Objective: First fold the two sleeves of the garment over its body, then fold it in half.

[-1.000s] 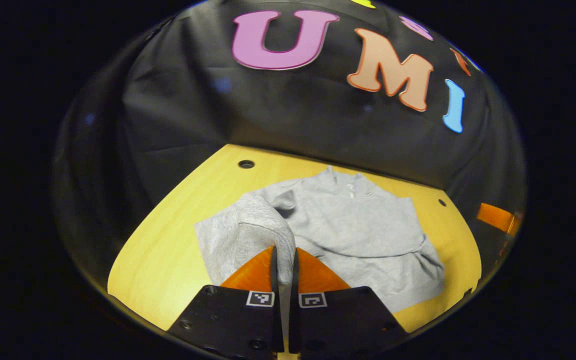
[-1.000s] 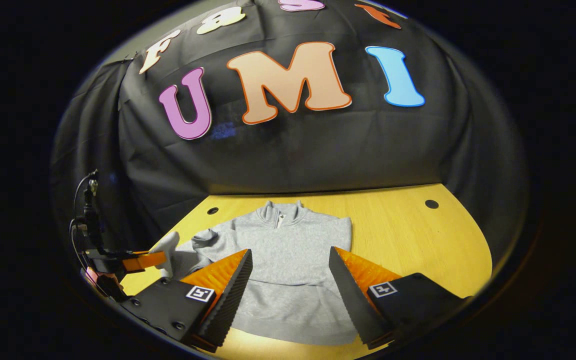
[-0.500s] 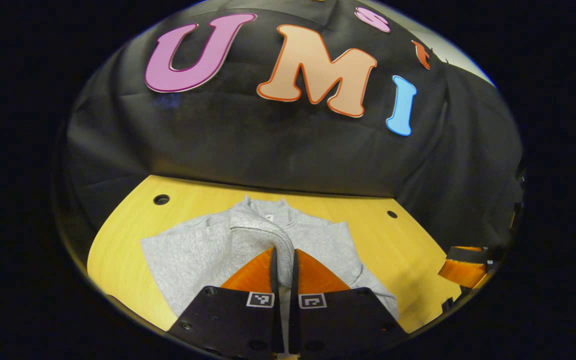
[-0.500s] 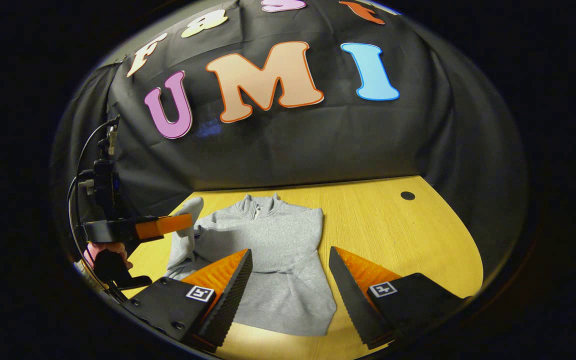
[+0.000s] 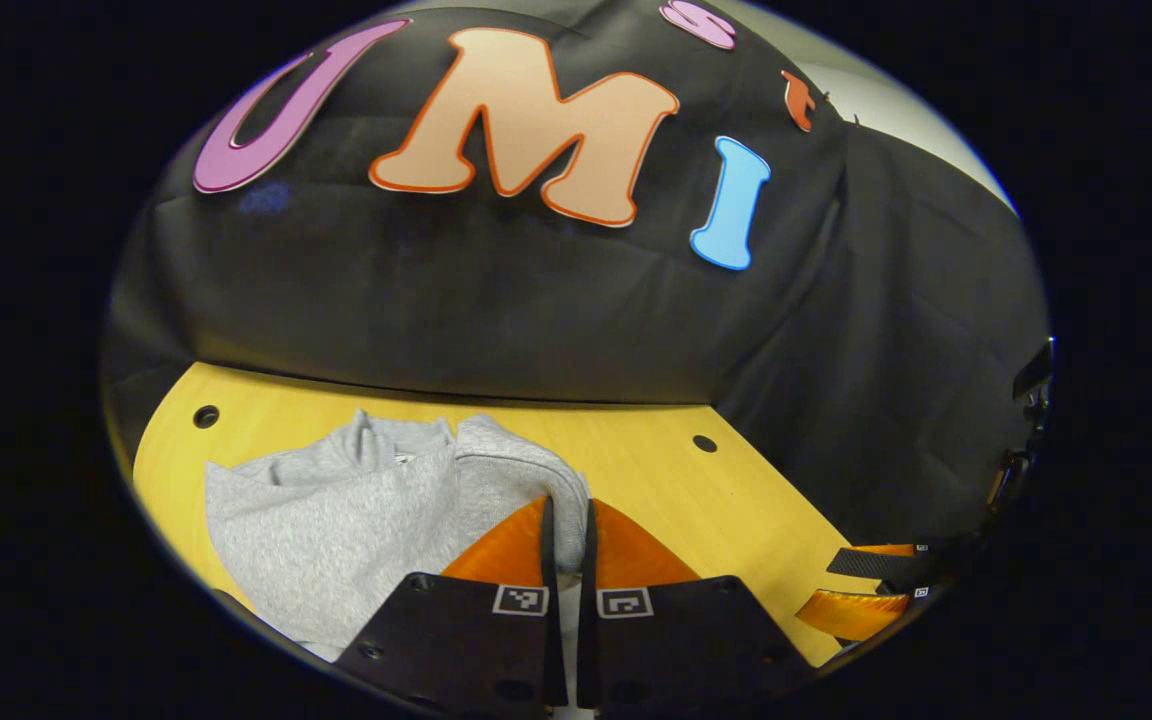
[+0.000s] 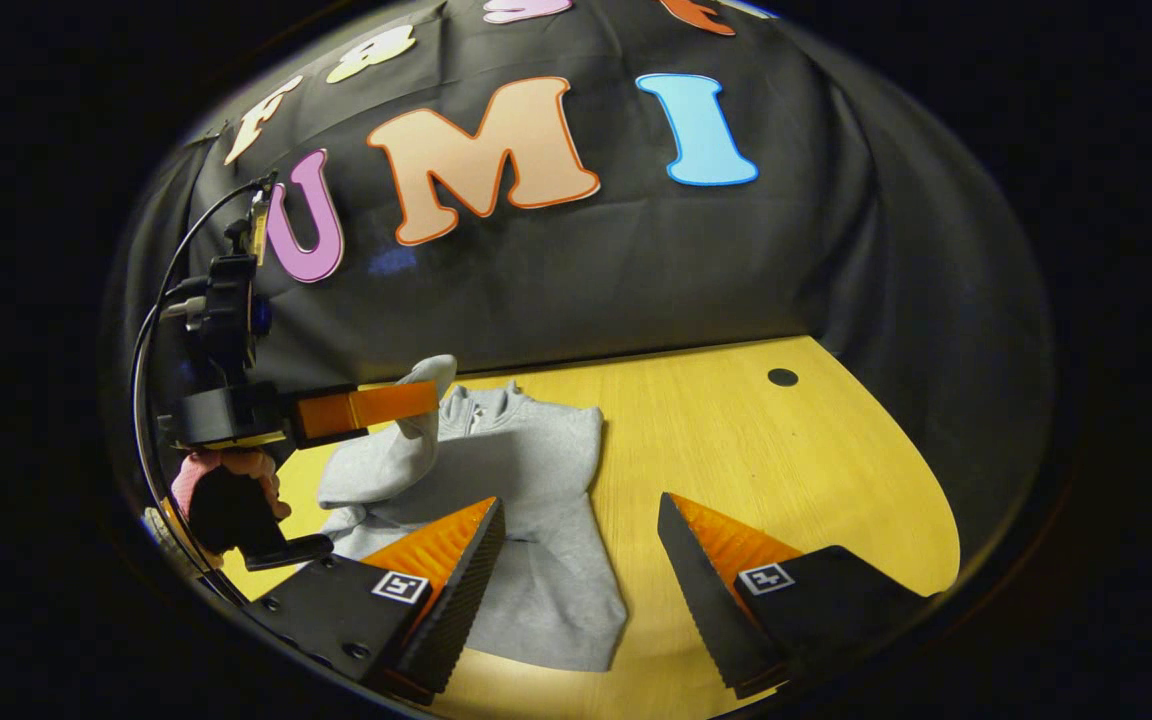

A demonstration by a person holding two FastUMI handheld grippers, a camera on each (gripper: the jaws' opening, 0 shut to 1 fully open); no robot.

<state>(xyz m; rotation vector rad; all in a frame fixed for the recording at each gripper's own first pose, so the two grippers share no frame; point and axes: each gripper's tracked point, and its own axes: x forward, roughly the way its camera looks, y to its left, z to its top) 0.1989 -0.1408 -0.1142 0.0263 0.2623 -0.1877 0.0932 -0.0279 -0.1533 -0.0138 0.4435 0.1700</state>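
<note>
my left gripper (image 5: 566, 520) has its fingers pinched tight on the cuff of a sleeve (image 5: 516, 470), lifted clear of the table (image 5: 656, 480) and hanging over the sweater (image 5: 336, 510). in the right gripper view that gripper (image 6: 416, 400) holds the sleeve end above the sweater's collar side. my right gripper (image 6: 581, 560) is wide open with nothing in it, hovering near the sweater's hem. the sweater (image 6: 526, 500) lies flat on the table, its other side looking straight-edged, so i judge that sleeve is already folded in. left to do: lay this sleeve down, then fold in half.
</note>
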